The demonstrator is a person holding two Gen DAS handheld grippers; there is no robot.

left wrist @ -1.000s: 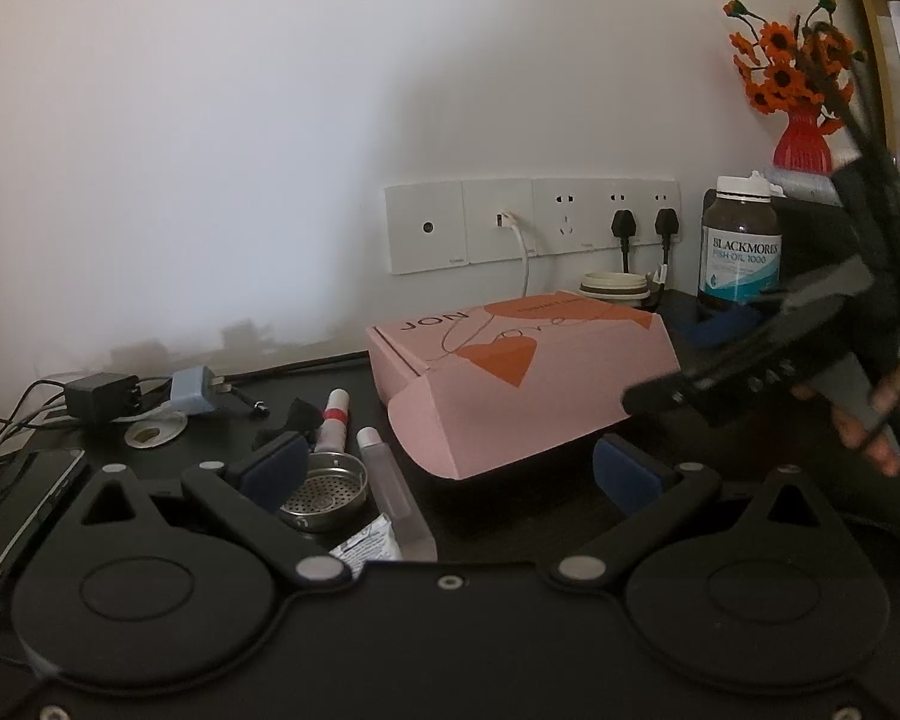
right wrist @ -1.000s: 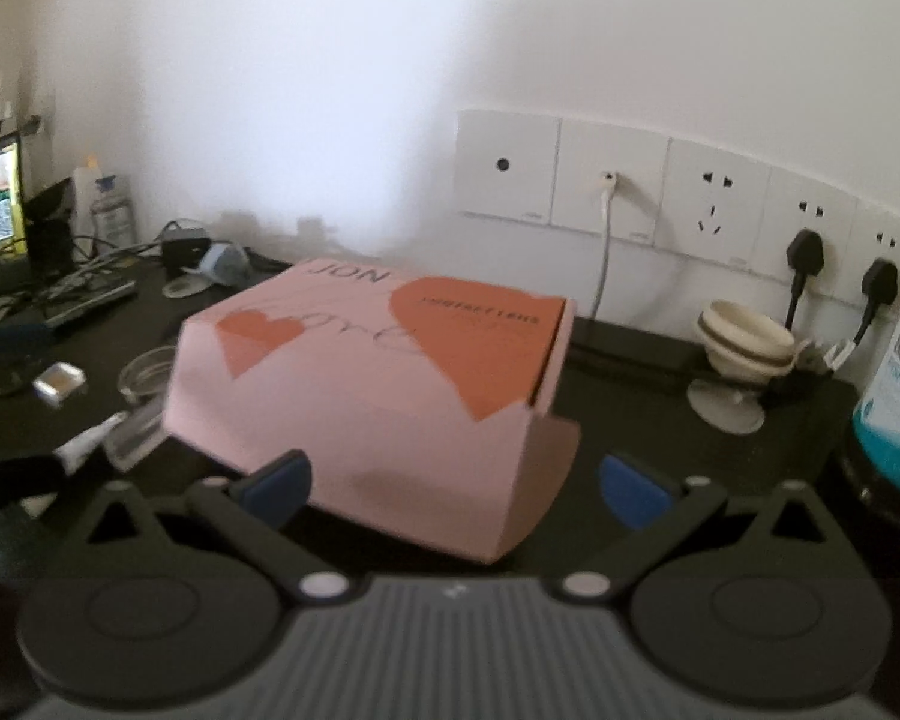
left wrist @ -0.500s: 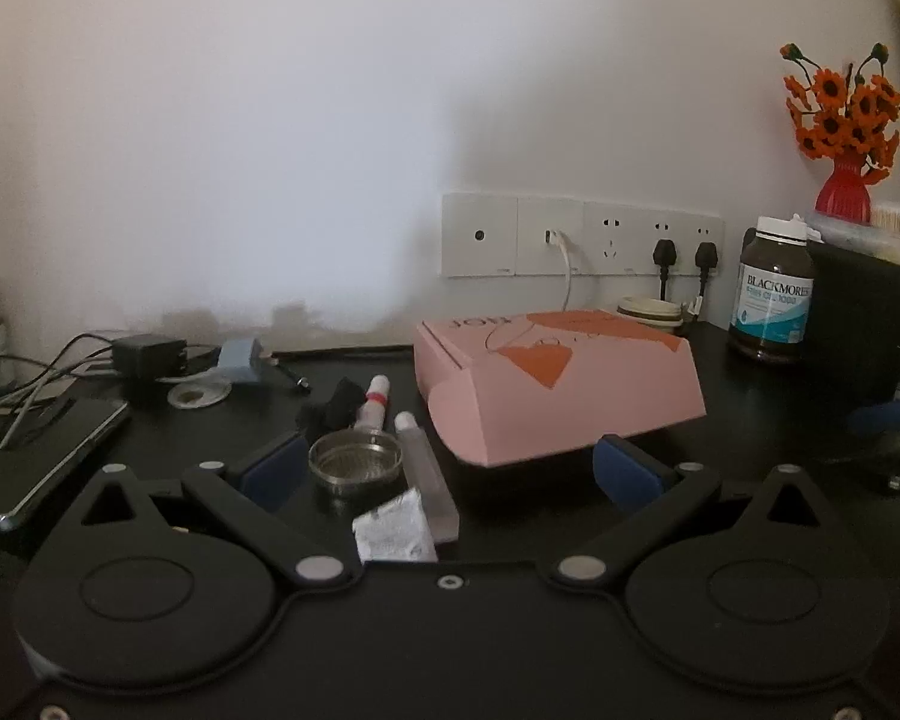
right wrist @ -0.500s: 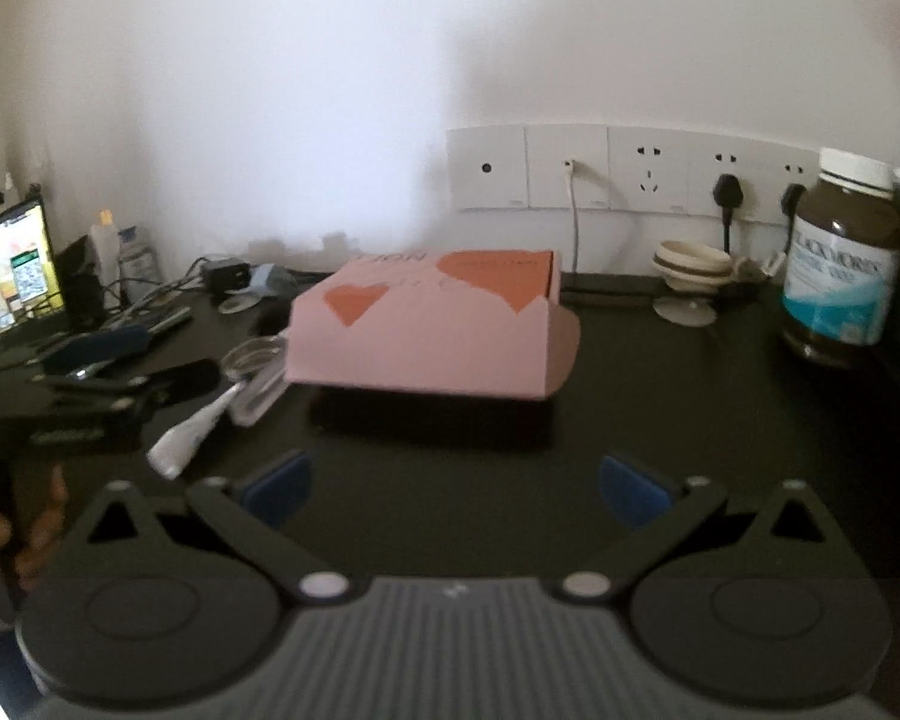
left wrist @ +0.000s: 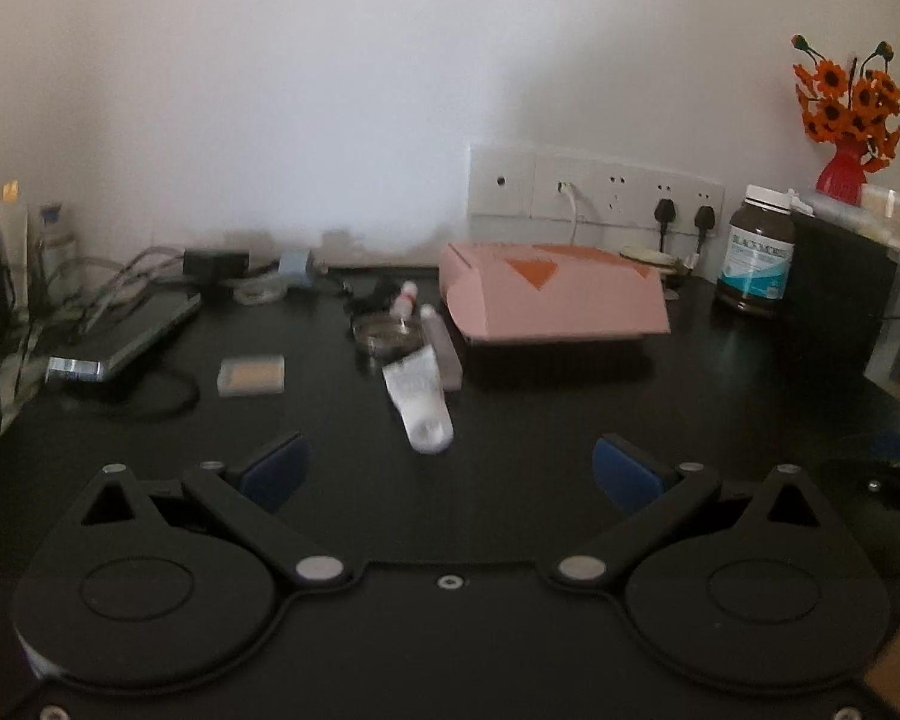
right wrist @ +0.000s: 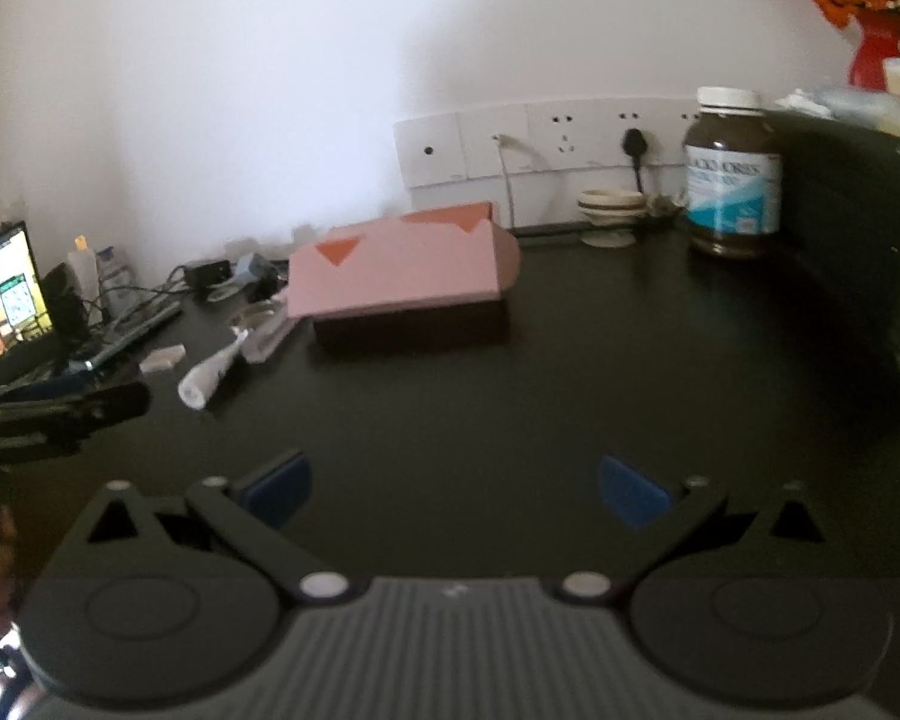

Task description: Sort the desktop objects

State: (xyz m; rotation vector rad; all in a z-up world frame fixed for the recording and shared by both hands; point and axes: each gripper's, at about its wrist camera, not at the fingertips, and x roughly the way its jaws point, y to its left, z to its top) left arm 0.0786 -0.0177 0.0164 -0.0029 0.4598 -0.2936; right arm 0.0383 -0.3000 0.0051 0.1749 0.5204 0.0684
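one pink box, one brown bottle, one white tube

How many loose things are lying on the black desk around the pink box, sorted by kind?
Boxes: 1, the pink box
Tubes: 3, the white tube, the clear tube, the red-banded tube
Round metal dishes: 1, the metal dish
Small flat tan cases: 1, the tan case
Supplement bottles: 1, the brown bottle
Total: 7

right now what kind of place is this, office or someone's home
Most likely a home desk against a wall rather than an office. A row of wall sockets with chargers plugged in, a supplement bottle, a red vase of orange flowers and a lit screen crowd one black desktop.
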